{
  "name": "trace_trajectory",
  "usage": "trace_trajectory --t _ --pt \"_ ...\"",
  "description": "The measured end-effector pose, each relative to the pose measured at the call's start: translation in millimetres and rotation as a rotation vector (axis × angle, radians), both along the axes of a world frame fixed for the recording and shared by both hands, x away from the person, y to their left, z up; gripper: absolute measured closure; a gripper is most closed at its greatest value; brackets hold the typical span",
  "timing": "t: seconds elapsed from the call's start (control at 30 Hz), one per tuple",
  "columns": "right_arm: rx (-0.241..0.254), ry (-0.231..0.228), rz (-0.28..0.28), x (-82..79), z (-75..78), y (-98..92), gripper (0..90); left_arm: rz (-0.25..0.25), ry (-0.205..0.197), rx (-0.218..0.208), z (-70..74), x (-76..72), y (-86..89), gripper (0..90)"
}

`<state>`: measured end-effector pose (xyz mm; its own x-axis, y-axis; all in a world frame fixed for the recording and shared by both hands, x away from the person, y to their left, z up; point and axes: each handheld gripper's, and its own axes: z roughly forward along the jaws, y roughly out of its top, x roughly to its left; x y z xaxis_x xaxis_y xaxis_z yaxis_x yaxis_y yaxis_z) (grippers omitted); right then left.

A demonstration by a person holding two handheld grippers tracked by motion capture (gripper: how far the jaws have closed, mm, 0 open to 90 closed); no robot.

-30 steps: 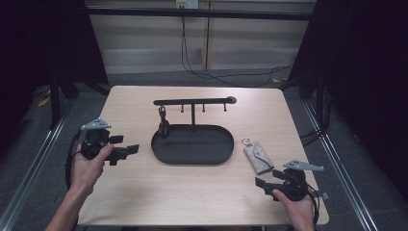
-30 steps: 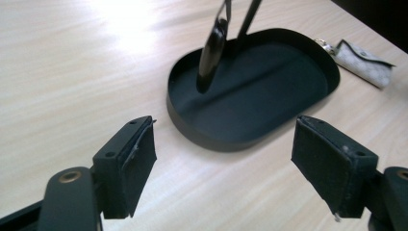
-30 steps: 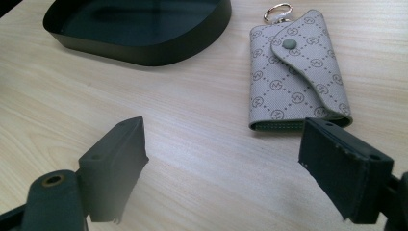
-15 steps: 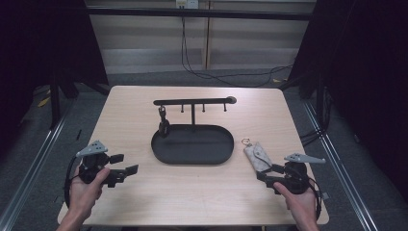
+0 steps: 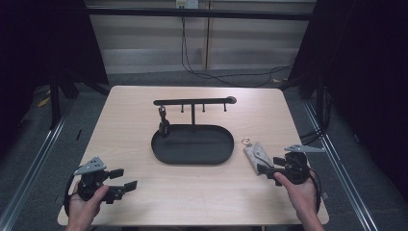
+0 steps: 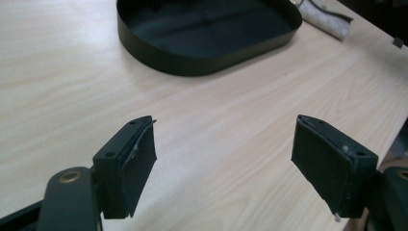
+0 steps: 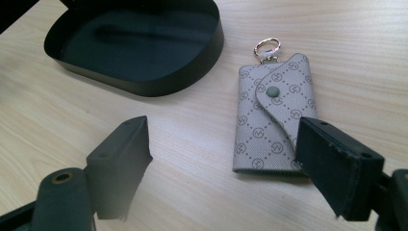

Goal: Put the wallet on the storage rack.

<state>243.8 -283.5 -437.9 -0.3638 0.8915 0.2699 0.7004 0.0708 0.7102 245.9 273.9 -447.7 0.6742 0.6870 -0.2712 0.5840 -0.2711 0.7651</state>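
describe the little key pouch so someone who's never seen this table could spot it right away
Start at the black oval tray mid-table. Just off its right end, flat on the wood, lies the key pouch before the right gripper. It is the sole pale, patterned item, with a snap flap and metal ring.

Small dark item [image 5: 163, 126] hanging from rack [image 5: 192, 102] unidentifiable.

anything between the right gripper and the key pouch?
Nothing: in the right gripper view, bare tabletop lies between the open right gripper and the key pouch, whose near corner sits by one jaw.
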Motion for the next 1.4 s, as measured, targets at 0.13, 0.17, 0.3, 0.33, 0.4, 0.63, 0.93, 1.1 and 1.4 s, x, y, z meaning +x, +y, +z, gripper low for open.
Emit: trace_trajectory --t 0.13,0.17,0.3,0.33,0.4,0.63,0.93,1.1,1.4 --pt "-0.007 0.016 0.007 8.3 2.9 -0.2 19.2 0.002 0.006 -0.008 -3.3 -2.5 1.1 21.8" --pt "-0.01 0.019 0.01 10.1 3.4 0.3 19.2 -0.003 0.002 -0.005 -3.2 -3.3 1.3 21.6" --pt "-0.032 0.045 0.015 18.9 4.4 4.4 19.5 0.002 -0.03 0.002 2.3 -11.0 -0.6 21.6" --pt "-0.038 0.048 0.018 21.1 4.2 5.4 19.6 0.001 -0.037 -0.011 4.4 -12.6 0.1 21.6" --pt "-0.055 0.072 0.029 28.1 4.8 8.7 19.7 0.011 -0.048 -0.014 5.1 -13.5 1.7 21.6" --pt "-0.095 0.136 0.047 46.9 9.7 13.7 19.8 0.011 -0.012 -0.019 -5.1 -8.4 4.5 21.7" --pt "-0.154 0.254 0.066 68.2 6.8 17.0 21.6 0.001 -0.017 -0.014 -7.0 -9.0 2.5 21.7" --pt "-0.213 0.303 0.072 78.4 6.3 16.8 24.3 -0.007 -0.011 -0.012 -8.0 -8.5 1.5 21.7" --pt "-0.29 0.377 0.07 93.3 -1.5 18.9 24.5 -0.016 -0.008 -0.022 -7.5 -9.7 -0.1 21.7"
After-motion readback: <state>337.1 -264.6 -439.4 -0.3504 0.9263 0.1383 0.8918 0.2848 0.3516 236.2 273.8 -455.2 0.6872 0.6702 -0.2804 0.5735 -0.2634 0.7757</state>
